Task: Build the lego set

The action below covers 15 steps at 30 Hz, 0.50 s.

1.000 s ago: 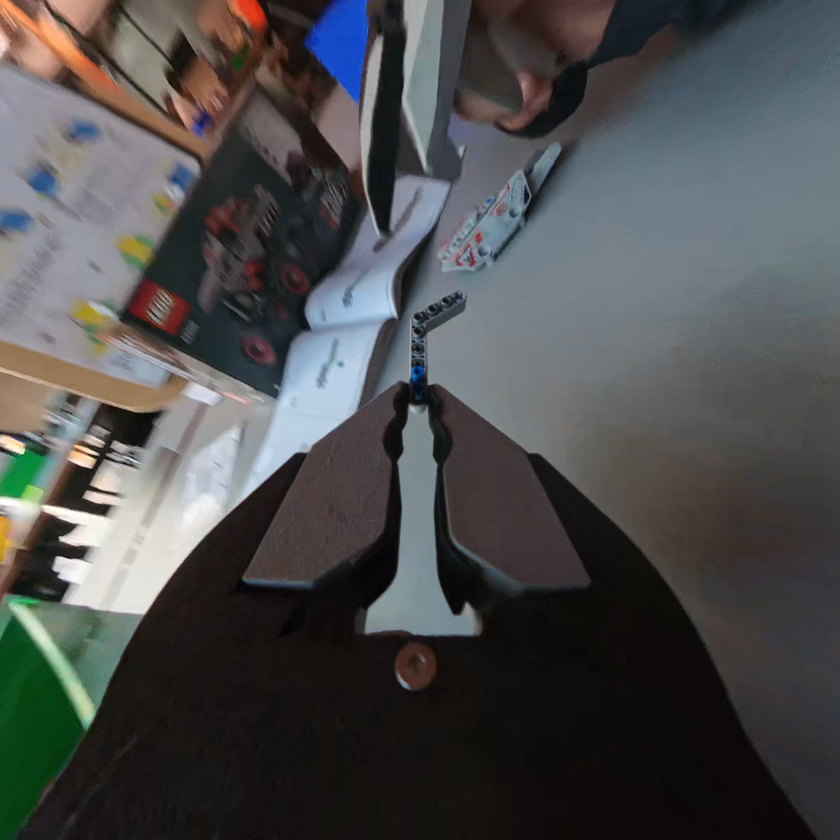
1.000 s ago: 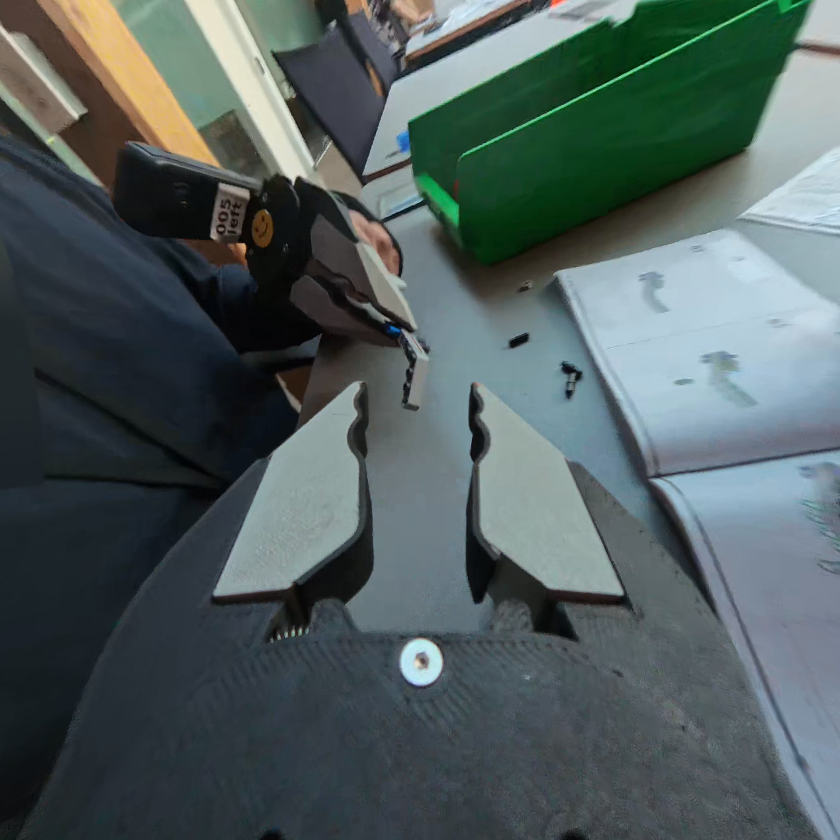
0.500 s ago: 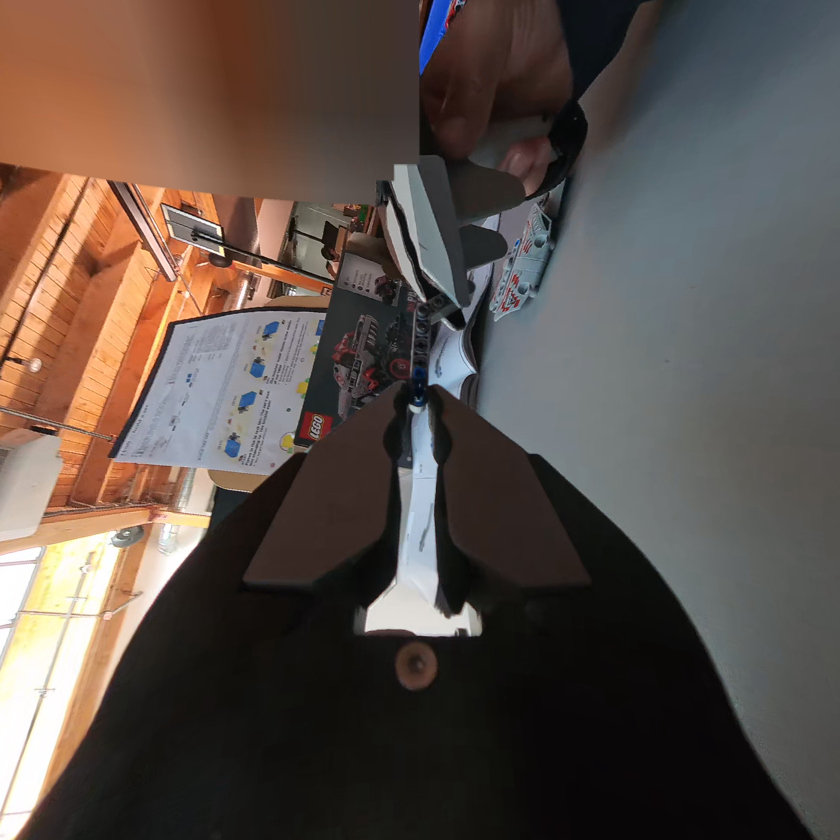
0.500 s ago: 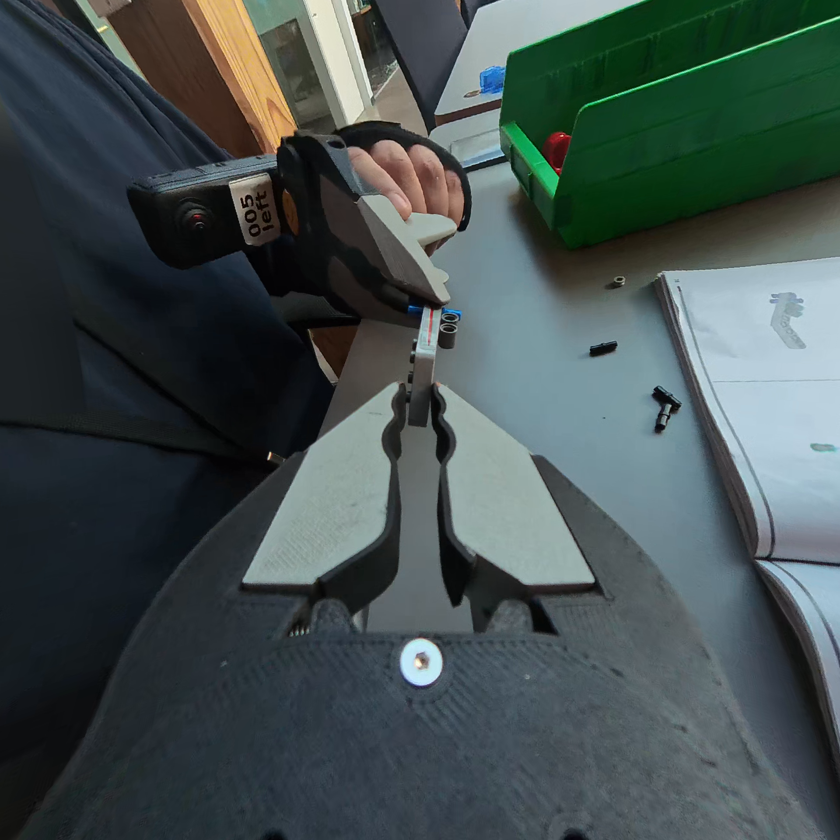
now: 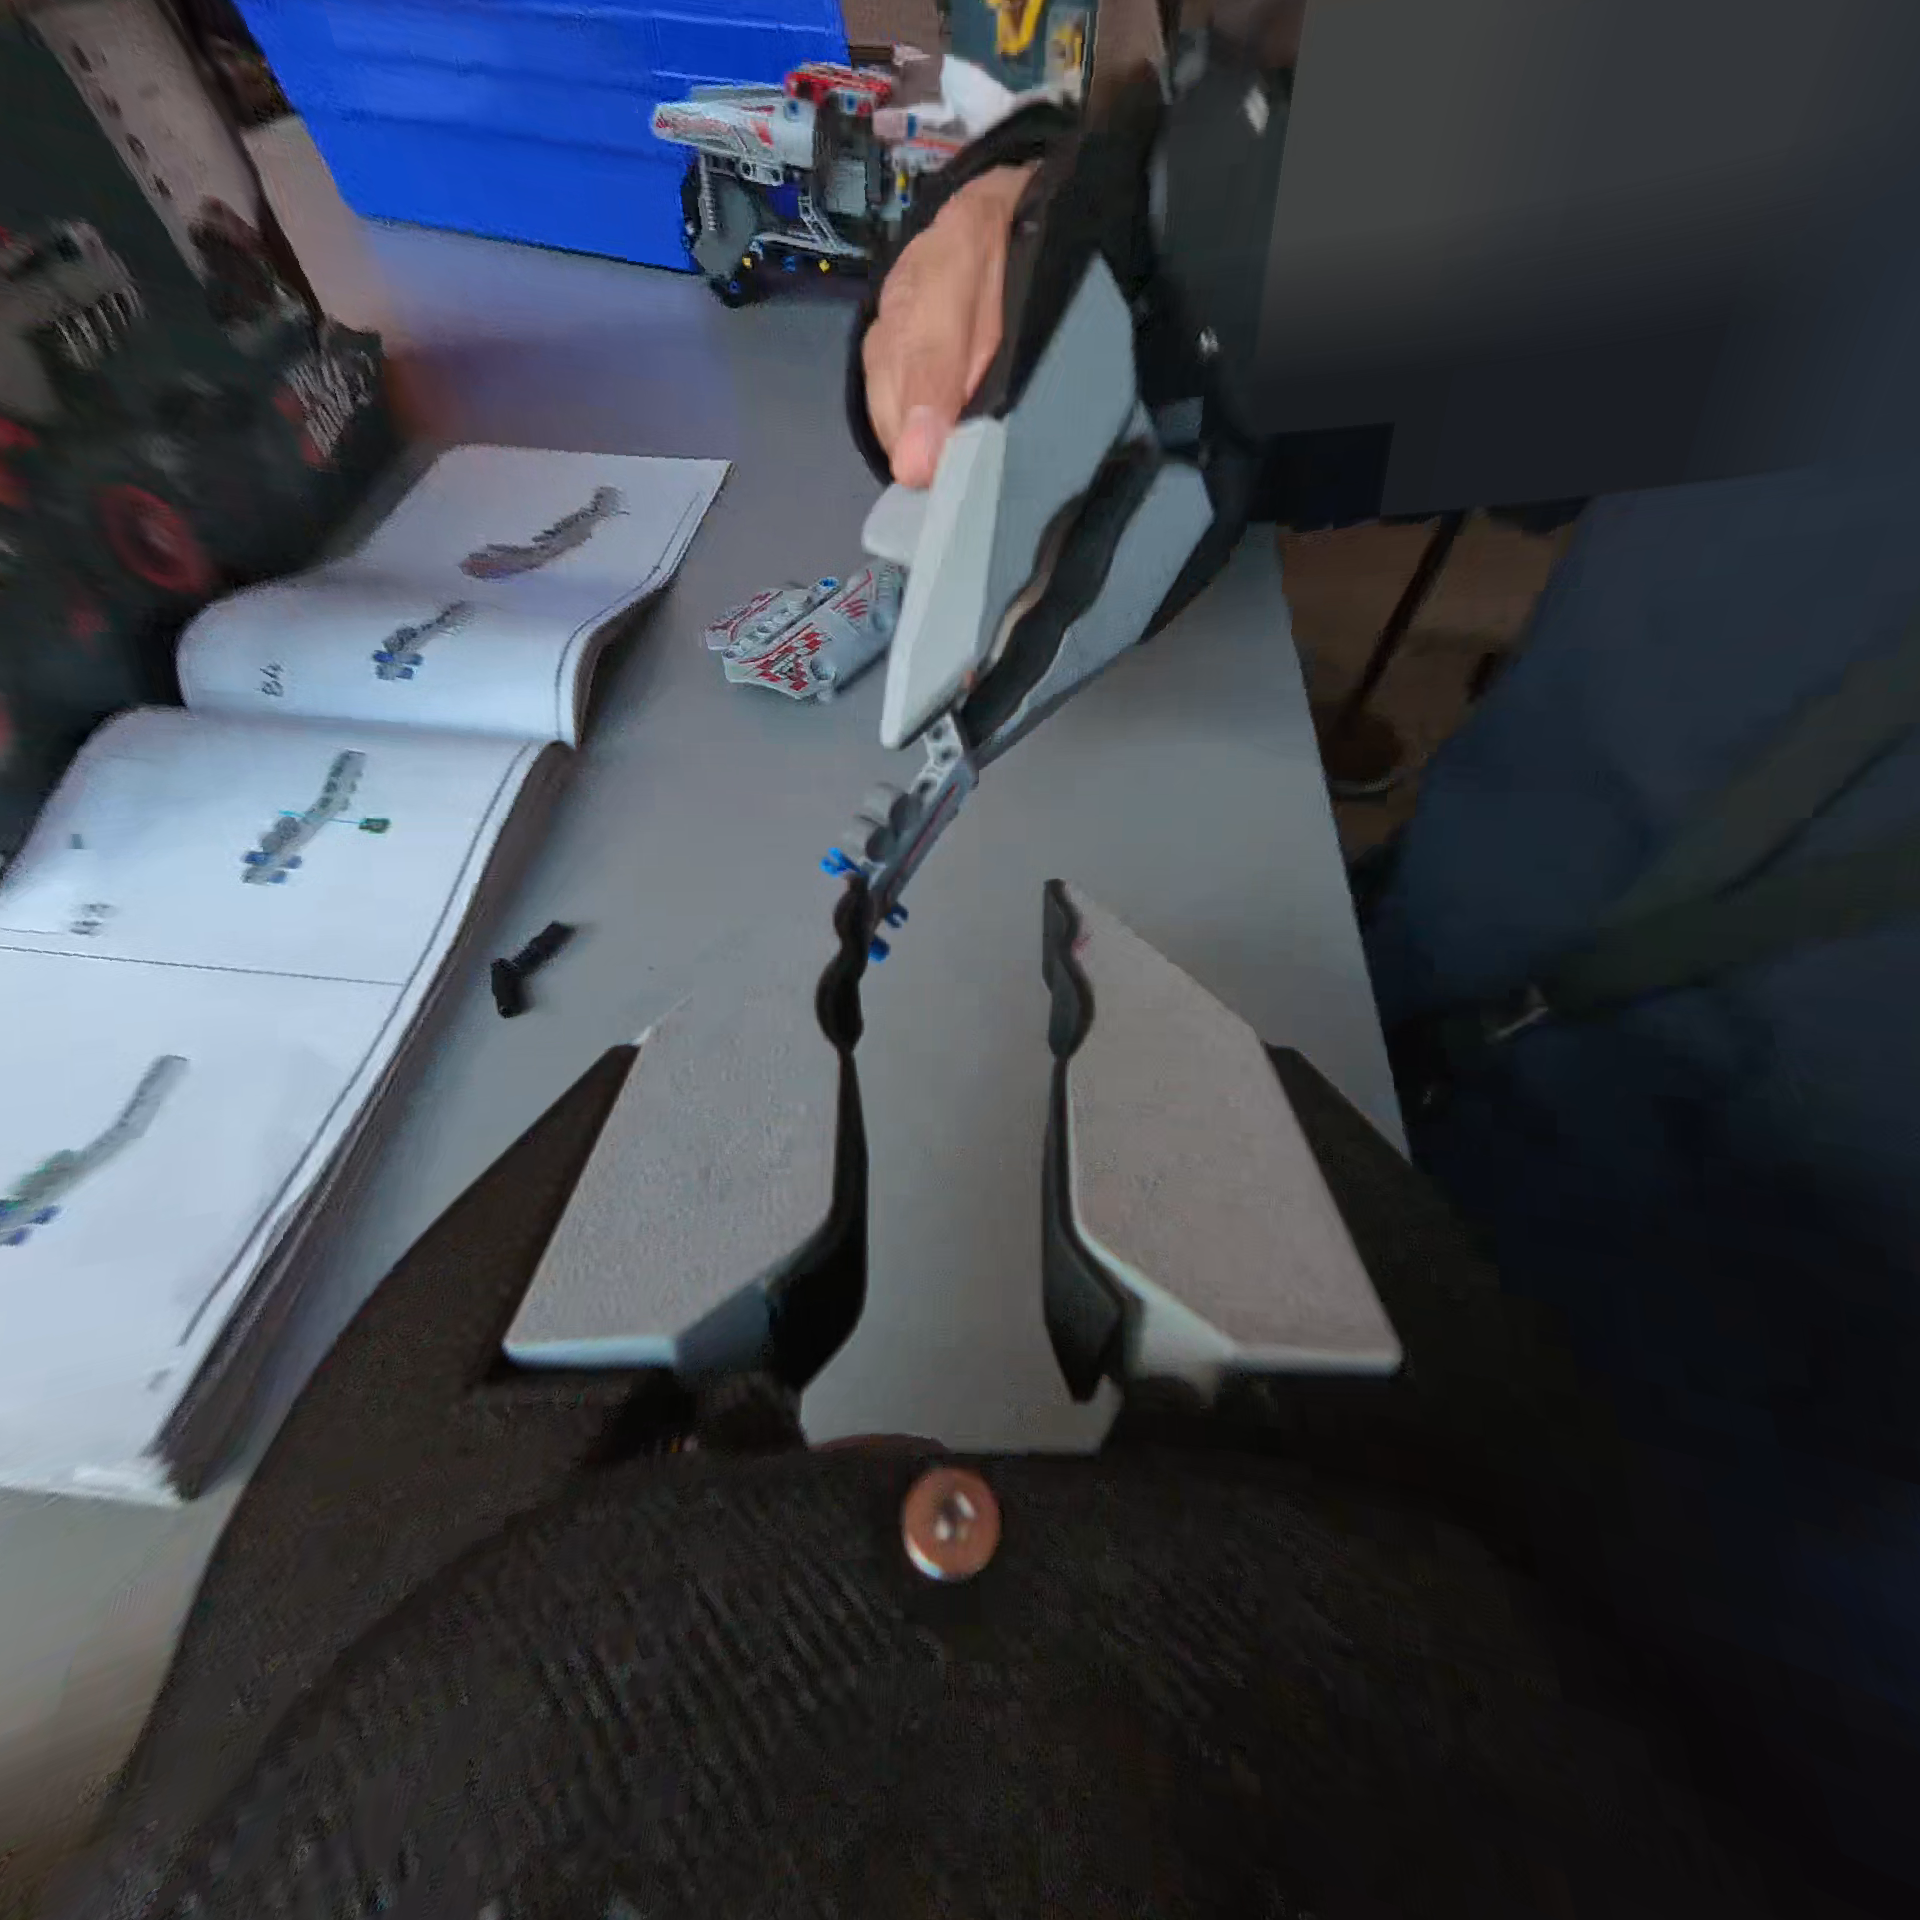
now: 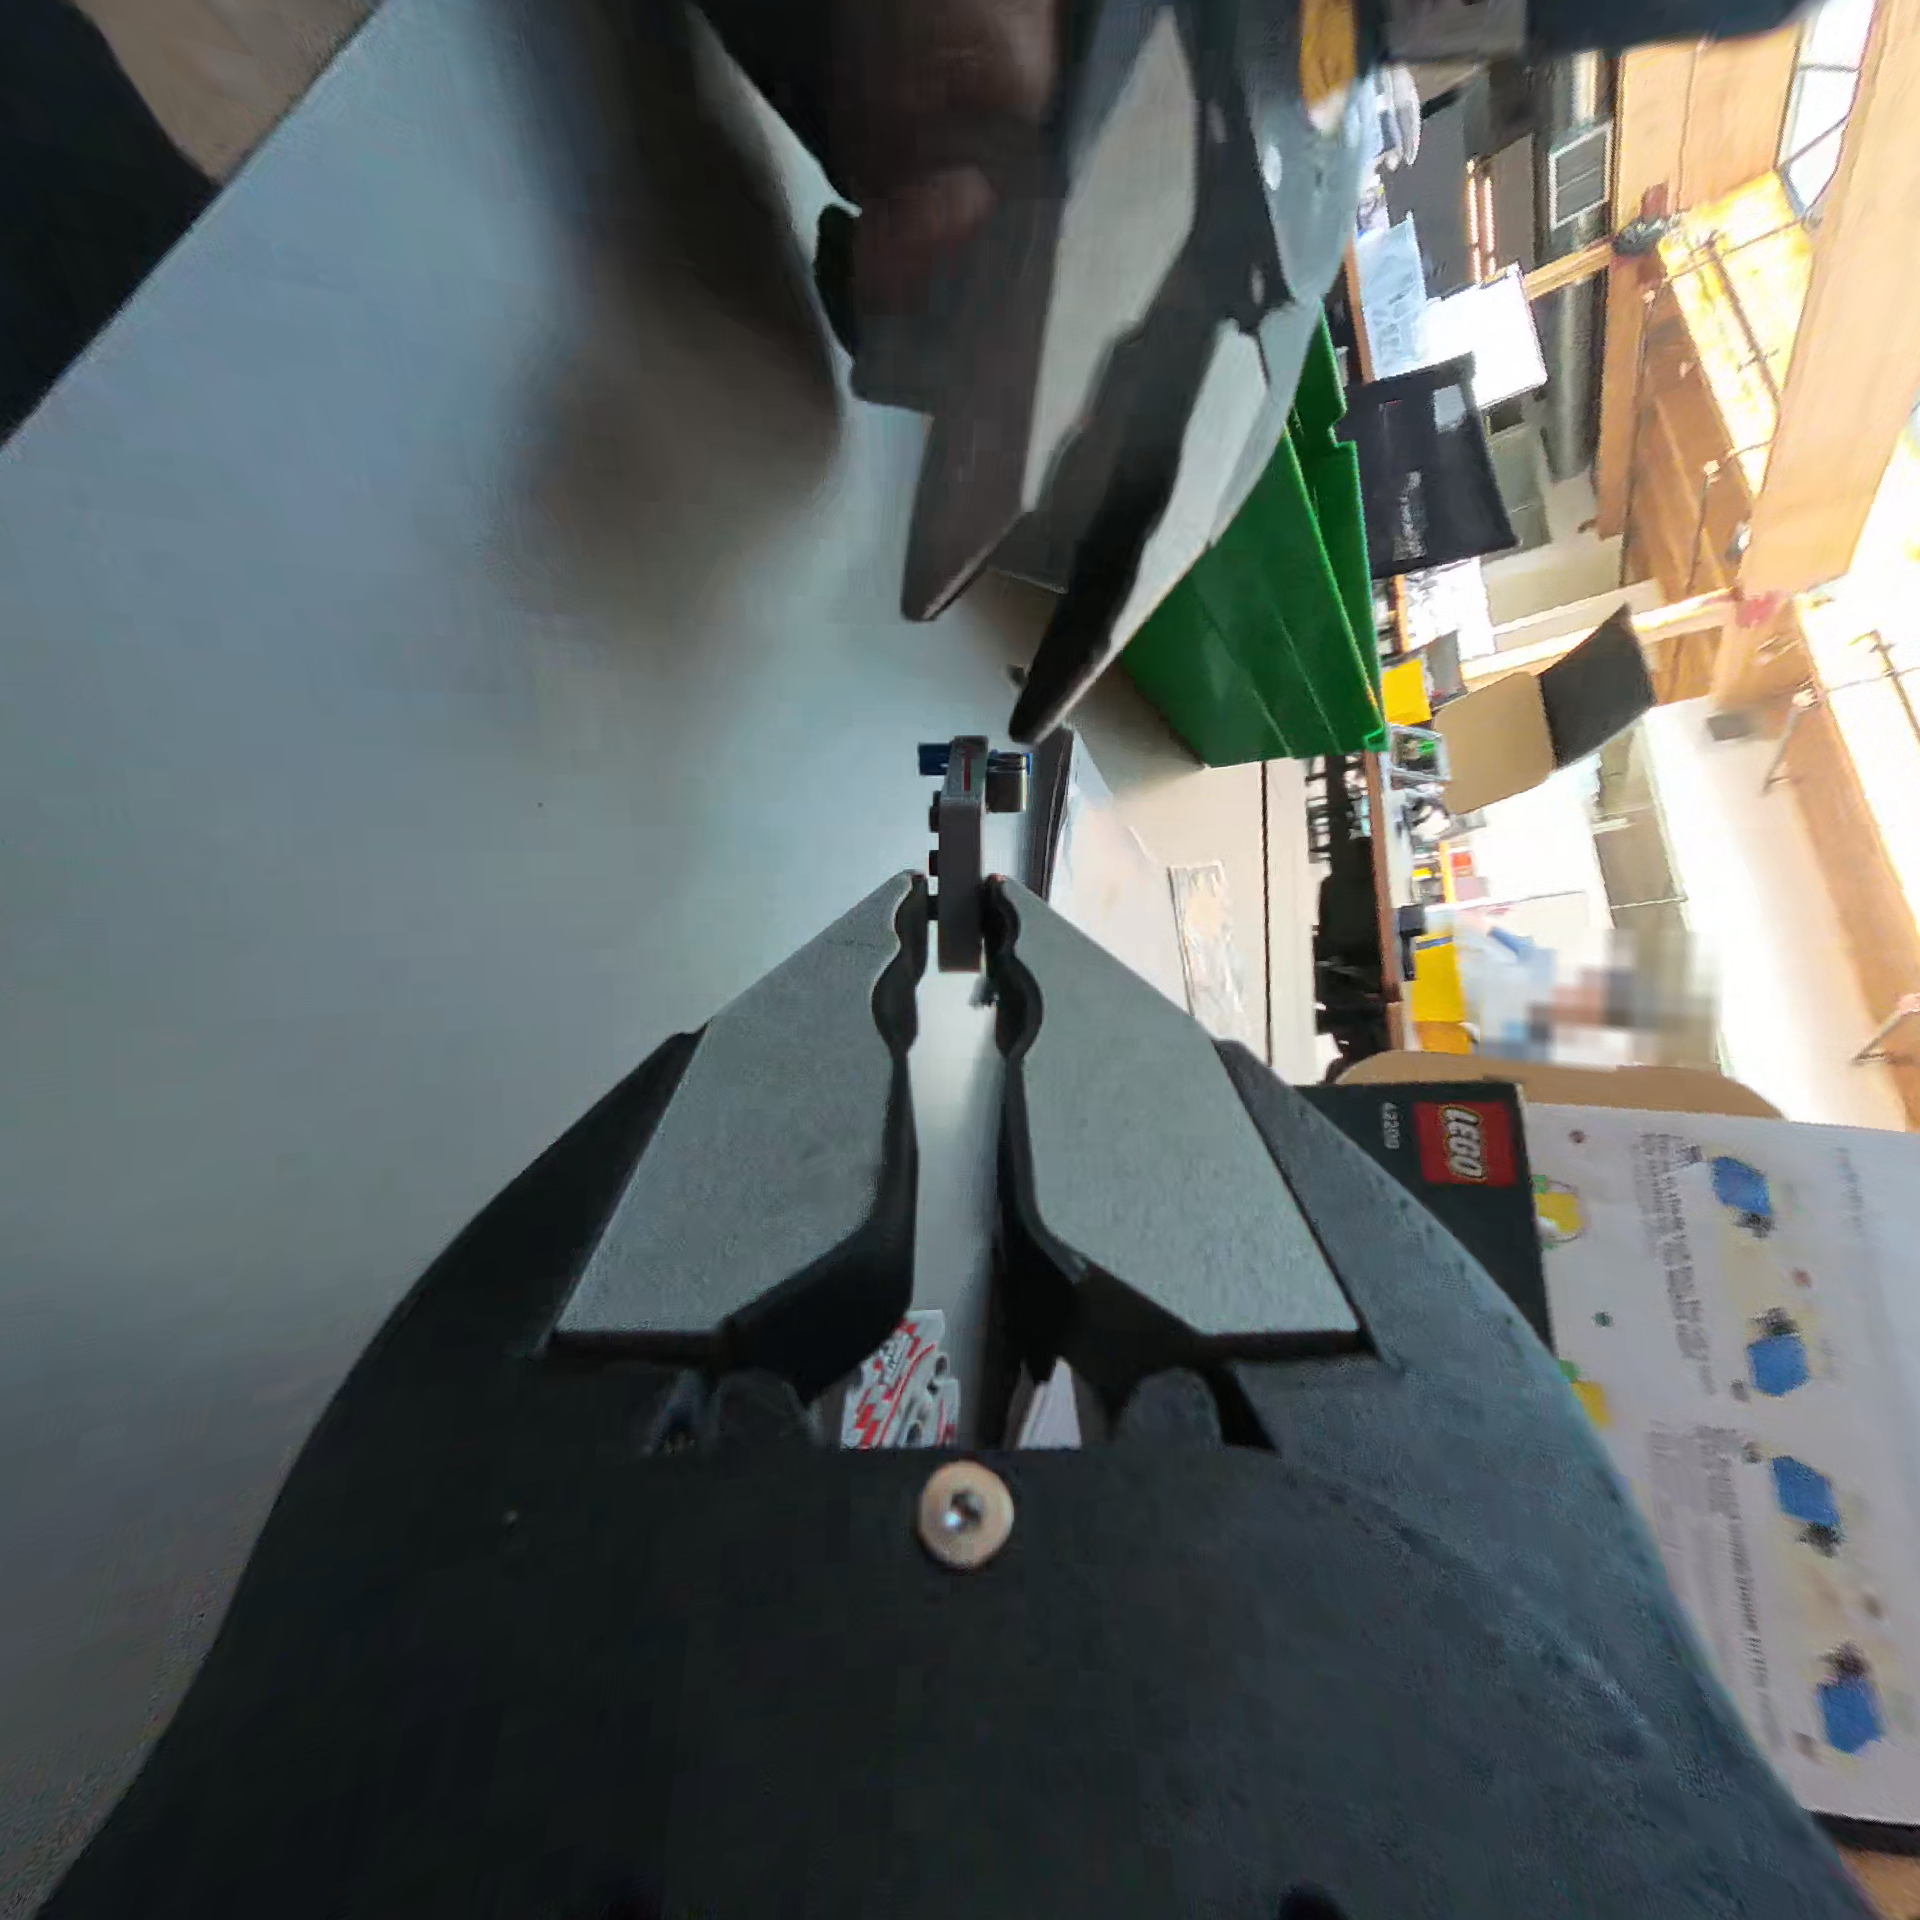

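Now your right gripper pinches the grey beam tight, up above the table. Your left gripper gapes wide, holding nothing. I think a small piece goes on next; fetch one.

The tool had pale grey fingers on a black textured body. The beam was grey with blue pins. The counter was plain grey. The booklet showed white pages with small grey and blue drawings. A panel piece was light grey with red stripes. The bins were bright green, the box black with a red badge.
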Tool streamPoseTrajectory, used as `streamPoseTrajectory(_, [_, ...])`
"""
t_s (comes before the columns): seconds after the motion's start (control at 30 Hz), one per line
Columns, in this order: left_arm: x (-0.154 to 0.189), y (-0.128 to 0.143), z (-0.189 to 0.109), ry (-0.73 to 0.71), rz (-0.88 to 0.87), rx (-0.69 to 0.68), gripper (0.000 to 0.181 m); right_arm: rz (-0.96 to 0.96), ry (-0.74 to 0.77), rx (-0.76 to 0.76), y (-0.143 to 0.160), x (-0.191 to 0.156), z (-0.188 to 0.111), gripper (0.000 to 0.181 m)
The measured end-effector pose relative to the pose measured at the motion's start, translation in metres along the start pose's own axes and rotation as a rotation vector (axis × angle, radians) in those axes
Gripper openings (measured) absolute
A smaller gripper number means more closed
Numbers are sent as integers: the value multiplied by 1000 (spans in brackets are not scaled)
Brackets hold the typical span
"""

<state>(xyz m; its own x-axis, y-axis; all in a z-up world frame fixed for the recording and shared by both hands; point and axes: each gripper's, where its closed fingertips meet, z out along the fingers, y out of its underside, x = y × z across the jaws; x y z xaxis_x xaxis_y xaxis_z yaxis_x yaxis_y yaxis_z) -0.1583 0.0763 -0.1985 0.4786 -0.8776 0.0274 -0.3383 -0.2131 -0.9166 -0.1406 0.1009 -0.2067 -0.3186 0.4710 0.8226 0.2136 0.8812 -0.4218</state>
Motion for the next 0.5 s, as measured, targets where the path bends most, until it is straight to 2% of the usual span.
streamPoseTrajectory(0.17, [-7,8,7,194,-157,-54,29,-157,44,7,-7,-8,0,6])
streamPoseTrajectory(0.23, [0,10,12,273,-189,-76,19,-169,38,-4,-5,-11,1,6])
streamPoseTrajectory(0.27, [6,10,13,305,-178,-89,6,-169,35,-10,-4,-12,2,6])
streamPoseTrajectory(0.33, [3,17,17,244,-119,-137,5,-153,8,-39,5,-17,4,9])
streamPoseTrajectory(0.4, [-2,35,19,186,-58,-264,5,-90,-68,-89,19,-27,5,23])
streamPoseTrajectory(0.43, [-3,42,19,167,-30,-310,5,-48,-115,-100,23,-32,5,24])
streamPoseTrajectory(0.5, [-3,47,20,159,-1,-355,5,20,-167,-86,24,-35,2,32])
